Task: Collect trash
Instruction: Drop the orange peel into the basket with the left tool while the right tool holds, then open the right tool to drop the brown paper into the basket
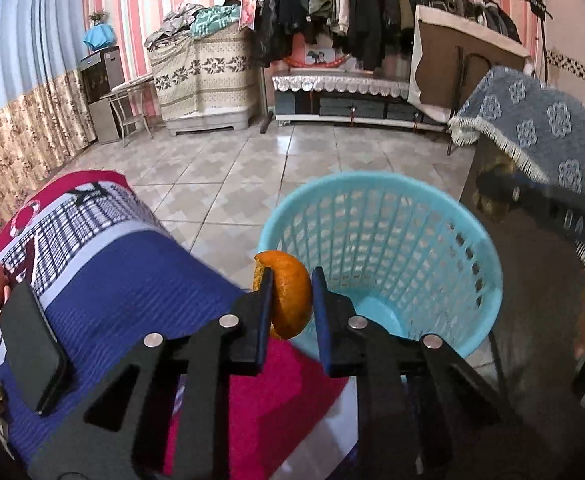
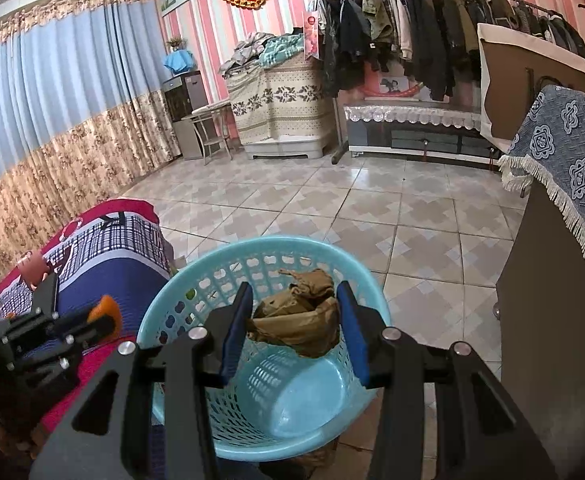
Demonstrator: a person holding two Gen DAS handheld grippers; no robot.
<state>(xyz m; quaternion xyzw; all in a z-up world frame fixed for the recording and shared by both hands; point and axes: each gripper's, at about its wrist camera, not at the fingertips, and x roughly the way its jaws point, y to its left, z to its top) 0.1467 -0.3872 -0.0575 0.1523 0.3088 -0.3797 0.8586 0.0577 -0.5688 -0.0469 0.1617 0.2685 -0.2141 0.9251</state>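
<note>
Tongs both loaded, basket rim the hazard on each side.

My left tongs (image 1: 292,300) are pinched nearly closed on a curved piece of orange peel (image 1: 290,296), waxy outside and thin, poised over the near rim of the turquoise basket (image 1: 488,248) rather than over its middle; let go here and I judge it could glance off the rim onto the patterned bedspread (image 1: 124,264) beneath. My right tongs (image 2: 292,320) sit partly open around crumpled brown paper (image 2: 300,320), light, creased and springy, hanging above the basket's open mouth; a loose fold might cling to a pad or drift. The basket is smooth lattice plastic, light enough that a knock from either tongs could tip it onto the glossy tiled floor (image 2: 372,208).
</note>
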